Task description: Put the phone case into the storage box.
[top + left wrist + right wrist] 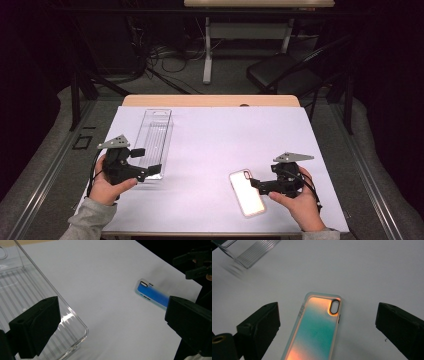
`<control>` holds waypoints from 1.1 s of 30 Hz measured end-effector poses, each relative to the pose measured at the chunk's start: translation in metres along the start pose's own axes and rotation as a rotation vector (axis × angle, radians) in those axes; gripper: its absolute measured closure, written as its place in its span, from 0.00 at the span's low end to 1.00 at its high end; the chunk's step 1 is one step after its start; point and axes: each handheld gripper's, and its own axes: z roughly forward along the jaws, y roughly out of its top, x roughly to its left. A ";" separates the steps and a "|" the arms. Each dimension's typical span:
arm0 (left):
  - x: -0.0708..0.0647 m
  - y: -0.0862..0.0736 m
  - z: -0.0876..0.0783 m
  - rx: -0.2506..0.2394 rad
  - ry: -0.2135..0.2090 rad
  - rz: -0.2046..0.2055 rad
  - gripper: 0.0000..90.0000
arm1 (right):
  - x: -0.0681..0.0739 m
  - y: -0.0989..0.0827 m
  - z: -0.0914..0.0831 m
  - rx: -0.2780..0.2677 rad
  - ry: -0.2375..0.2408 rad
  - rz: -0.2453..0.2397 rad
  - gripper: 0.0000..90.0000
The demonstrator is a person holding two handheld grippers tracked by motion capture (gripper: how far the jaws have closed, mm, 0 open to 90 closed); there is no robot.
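Both tongs gape wide — left tongs (141, 161), right tongs (255, 184).

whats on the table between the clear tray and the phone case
Nothing: in the high view only bare white table cover separates the clear tray from the phone case. The left gripper view shows the same bare stretch.

In my right tongs' view the phone case (317, 330) runs off the bottom edge, its lower end unseen. In my left tongs' view one jaw covers the case's near end, and the clear tray (37, 297) is cut by the left edge.
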 end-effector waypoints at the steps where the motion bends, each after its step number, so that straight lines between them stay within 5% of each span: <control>1: 0.001 0.002 0.001 0.008 0.001 0.002 0.01 | 0.000 0.002 0.001 0.003 0.000 0.005 0.06; 7: 0.004 0.014 0.008 0.035 0.023 0.009 0.01 | -0.001 0.009 0.006 0.029 0.002 0.014 0.05; 16: 0.004 0.032 0.020 0.013 0.023 0.019 0.02 | 0.001 0.017 0.012 0.075 0.005 0.014 0.06; 33: 0.010 0.045 0.033 0.010 0.041 0.007 0.02 | -0.001 0.032 0.022 0.134 0.001 -0.007 0.20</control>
